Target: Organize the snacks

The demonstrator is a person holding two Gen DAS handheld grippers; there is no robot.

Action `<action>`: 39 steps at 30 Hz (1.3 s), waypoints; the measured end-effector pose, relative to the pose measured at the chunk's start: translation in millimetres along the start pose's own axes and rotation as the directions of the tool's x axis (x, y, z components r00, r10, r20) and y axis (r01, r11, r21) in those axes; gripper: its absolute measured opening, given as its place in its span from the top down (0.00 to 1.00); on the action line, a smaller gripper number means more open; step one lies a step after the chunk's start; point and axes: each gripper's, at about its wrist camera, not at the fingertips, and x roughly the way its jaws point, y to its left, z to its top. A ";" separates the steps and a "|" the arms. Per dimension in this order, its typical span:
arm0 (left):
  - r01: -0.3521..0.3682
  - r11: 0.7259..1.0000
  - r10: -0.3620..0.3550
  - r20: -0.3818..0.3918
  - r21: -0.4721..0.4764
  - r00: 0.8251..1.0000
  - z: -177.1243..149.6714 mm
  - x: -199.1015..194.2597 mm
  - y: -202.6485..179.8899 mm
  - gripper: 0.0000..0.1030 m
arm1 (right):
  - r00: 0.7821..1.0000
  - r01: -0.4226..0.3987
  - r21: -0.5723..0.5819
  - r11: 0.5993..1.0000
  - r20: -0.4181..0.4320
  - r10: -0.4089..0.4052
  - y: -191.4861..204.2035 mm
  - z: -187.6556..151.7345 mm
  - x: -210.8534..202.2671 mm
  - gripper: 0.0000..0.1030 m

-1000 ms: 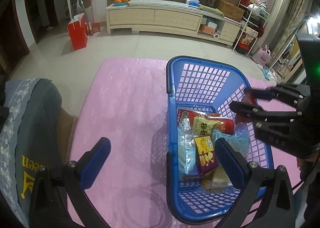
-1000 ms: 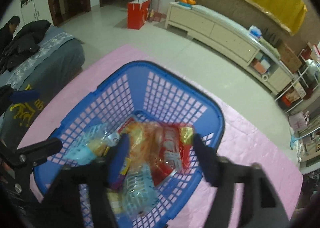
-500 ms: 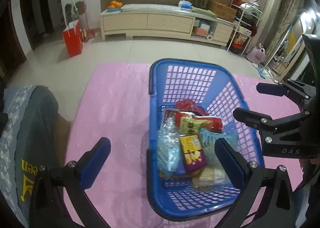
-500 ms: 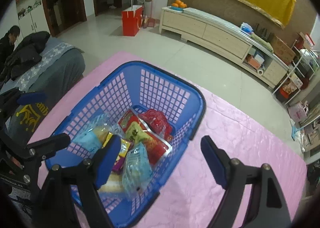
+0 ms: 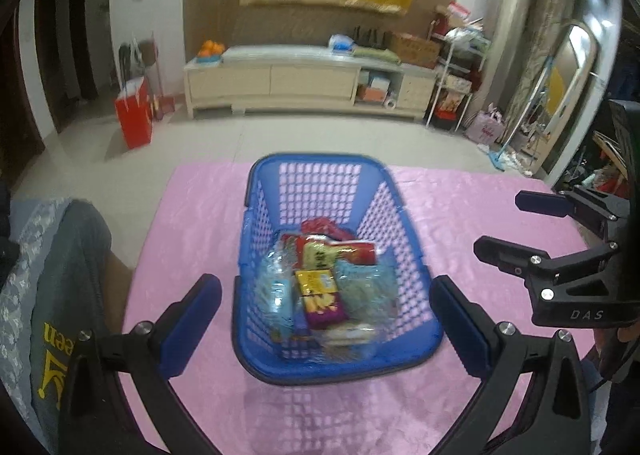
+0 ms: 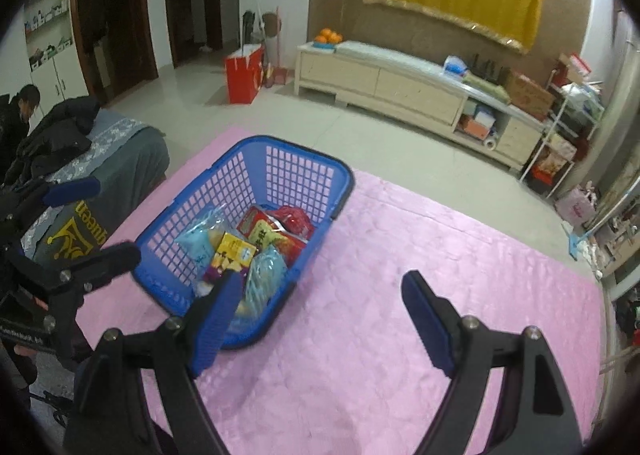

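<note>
A blue plastic basket [image 5: 256,255] stands on a pink cloth [image 5: 192,223]. It holds several snack packs: a yellow-purple pack [image 5: 320,297], a red pack [image 5: 336,247] and clear blue-tinted bags [image 5: 276,291]. The basket also shows in the right wrist view [image 6: 192,231]. My left gripper [image 5: 326,321] is open and empty, raised in front of the basket's near end. My right gripper [image 6: 320,315] is open and empty, above the cloth to the right of the basket; it also shows in the left wrist view [image 5: 520,227].
A grey bed with a yellow print [image 5: 48,295] lies left of the cloth. A red bag [image 5: 134,117] and a long cream cabinet [image 5: 308,81] stand on the tiled floor beyond. Shelves and clutter [image 5: 460,87] fill the far right.
Both grippers have pulled back and up from the basket. The right gripper left the basket empty; a red pack now lies among the snacks.
</note>
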 end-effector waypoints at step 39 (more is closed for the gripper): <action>-0.001 0.996 -0.028 0.325 0.087 0.945 -94.9 -148.8 -114.4 0.00 | 0.942 0.126 0.220 0.967 0.279 -0.186 14.3 -128.6 -168.3 0.00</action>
